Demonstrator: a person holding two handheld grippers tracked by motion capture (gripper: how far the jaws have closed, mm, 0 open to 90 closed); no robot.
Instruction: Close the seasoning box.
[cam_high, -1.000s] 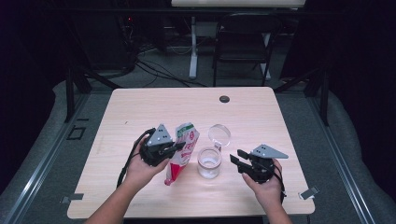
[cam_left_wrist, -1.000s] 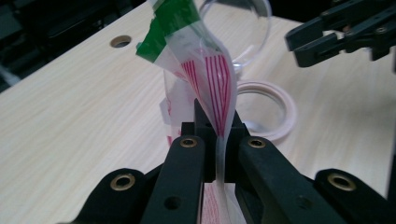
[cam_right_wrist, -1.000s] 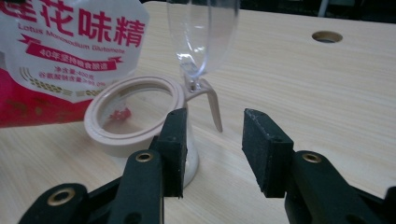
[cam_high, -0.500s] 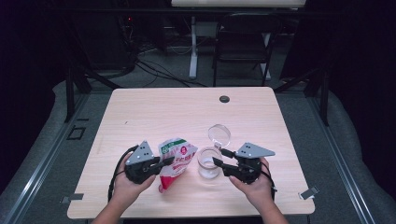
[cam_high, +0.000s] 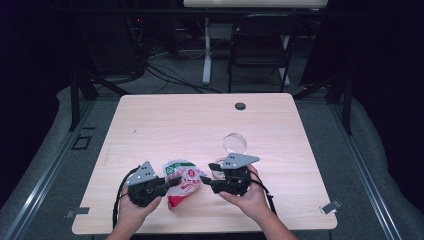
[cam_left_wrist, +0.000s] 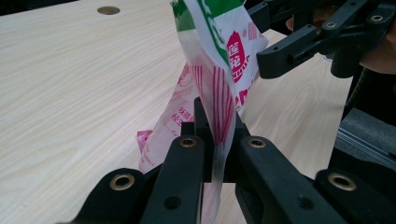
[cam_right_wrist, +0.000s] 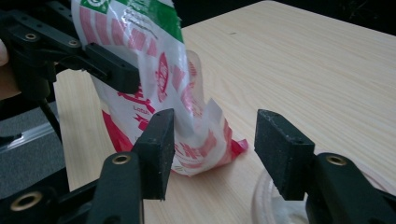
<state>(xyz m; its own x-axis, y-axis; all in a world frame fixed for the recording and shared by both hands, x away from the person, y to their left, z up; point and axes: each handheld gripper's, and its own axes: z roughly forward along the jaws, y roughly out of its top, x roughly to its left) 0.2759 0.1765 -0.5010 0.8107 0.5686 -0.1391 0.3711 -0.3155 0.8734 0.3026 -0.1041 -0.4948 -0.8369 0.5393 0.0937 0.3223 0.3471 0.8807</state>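
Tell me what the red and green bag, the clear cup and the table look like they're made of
Bag: thin glossy plastic film, by its look; it creases, folds and lets light through where the left gripper pinches it.
Cup: clear and see-through, plastic or glass; the pictures leave that open.
Table: pale wood-grain top with a matte finish, likely laminate rather than solid wood.

Dim lab: lone table (cam_high: 150, 125); floor cables (cam_high: 170, 75); folding chair (cam_high: 260, 45)

L gripper (cam_high: 172, 182) pinching snack bag (cam_high: 184, 181), R gripper (cam_high: 209, 177) beside, fingers apart
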